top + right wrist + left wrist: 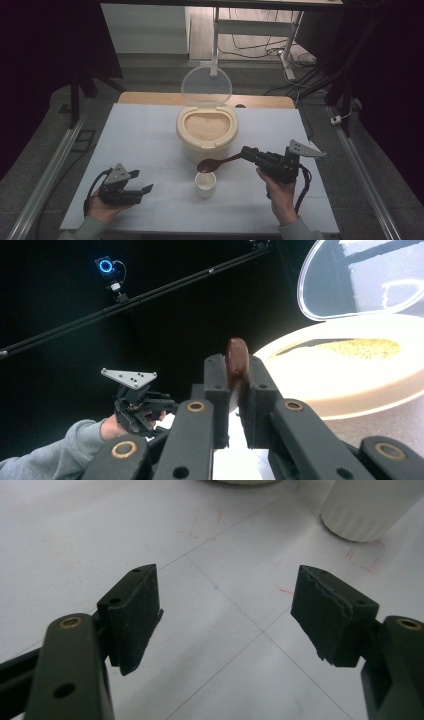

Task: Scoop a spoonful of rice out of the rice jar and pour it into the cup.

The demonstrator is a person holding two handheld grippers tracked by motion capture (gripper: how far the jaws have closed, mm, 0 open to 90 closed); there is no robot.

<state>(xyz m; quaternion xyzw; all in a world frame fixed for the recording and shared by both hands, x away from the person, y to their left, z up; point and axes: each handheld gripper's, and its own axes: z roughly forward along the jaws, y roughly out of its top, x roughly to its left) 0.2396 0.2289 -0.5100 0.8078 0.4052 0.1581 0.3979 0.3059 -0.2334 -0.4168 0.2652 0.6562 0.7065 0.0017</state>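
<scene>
R gripper (248,152) clamps spoon (216,163) over cup (205,184); L gripper (141,182) spread.

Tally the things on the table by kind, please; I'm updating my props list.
Rice container with clear lid: 1
White cup: 1
Brown spoon: 1
Handheld grippers, left gripper and right gripper: 2
Total: 5

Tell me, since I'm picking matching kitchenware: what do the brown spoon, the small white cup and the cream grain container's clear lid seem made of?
The brown spoon, held in the right gripper, looks like wood with a smooth, slightly glossy finish. The small white cup seems glazed ceramic, though matte plastic is possible; its wall shows fine ribs. The container's raised lid looks like clear plastic: the background shows through.
</scene>
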